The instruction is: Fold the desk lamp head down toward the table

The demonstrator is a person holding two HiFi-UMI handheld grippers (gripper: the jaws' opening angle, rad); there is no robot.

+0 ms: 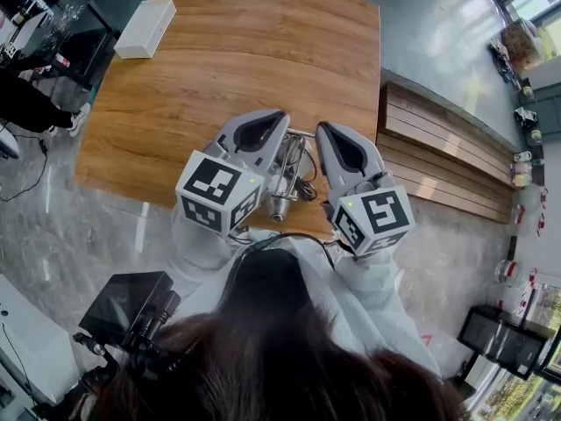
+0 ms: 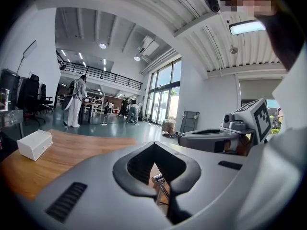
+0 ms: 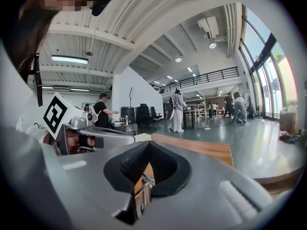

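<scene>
Table (image 1: pixel 219 60) wood, white box (image 1: pixel 145 27) at far-left corner; grey floor (image 1: pixel 438 33) around; left gripper (image 1: pixel 266 121), right gripper (image 1: pixel 333 134) closed, empty.

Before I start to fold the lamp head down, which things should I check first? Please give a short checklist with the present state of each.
1. Desk lamp found: ok, it is at the near edge of the table, between the two grippers.
2. Left gripper ready to grasp: not ok, it is shut and holds nothing.
3. Right gripper ready to grasp: not ok, it is shut and holds nothing.
4. Lamp head position: cannot tell, the grippers partly cover the lamp.
5. Room beyond the lamp: ok, only bare wood there; the white box lies at the far corner, apart from it.
</scene>
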